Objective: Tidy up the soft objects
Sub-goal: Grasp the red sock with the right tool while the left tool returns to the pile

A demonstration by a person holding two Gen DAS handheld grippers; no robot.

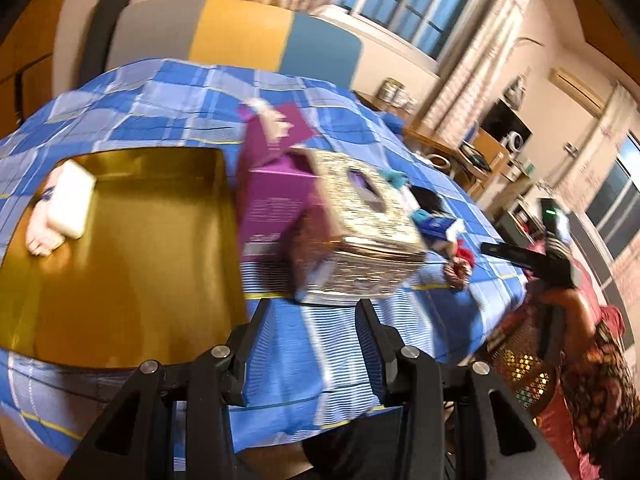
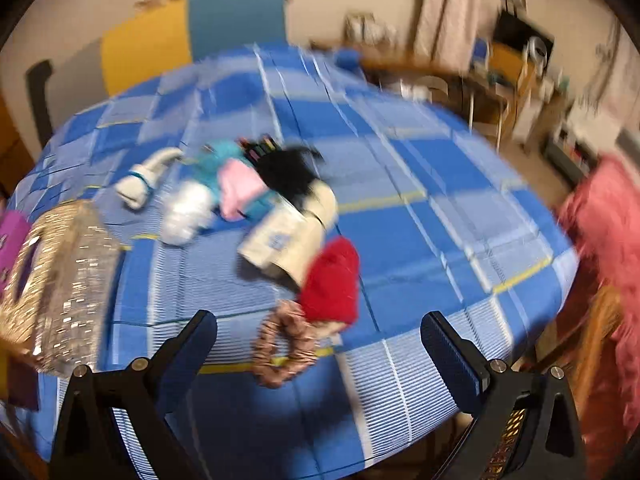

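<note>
The right gripper (image 2: 318, 344) has wide-open fingers near the scrunchie (image 2: 286, 350). Drop straight over it. The left gripper (image 1: 308, 340) is half open, empty.

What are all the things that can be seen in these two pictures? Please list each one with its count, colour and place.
tablecloth: one, blue check, covering the table
tray: one, gold, at the left of the table
white block: one, in the tray's far left corner, on a pale soft item
purple box: one, upright, right of the tray
glittery box: one, gold-silver, tilted against the purple box
soft pile: several, white, turquoise, pink, black, cream, mid-table
red soft item: one, at the near end of the pile
scrunchie: one, brown-pink, near the table's edge
chairs: grey, yellow, blue backs, behind the table
left gripper: black, jaws apart, empty
right gripper: black, wide open, around the scrunchie, apparently not touching it
</note>
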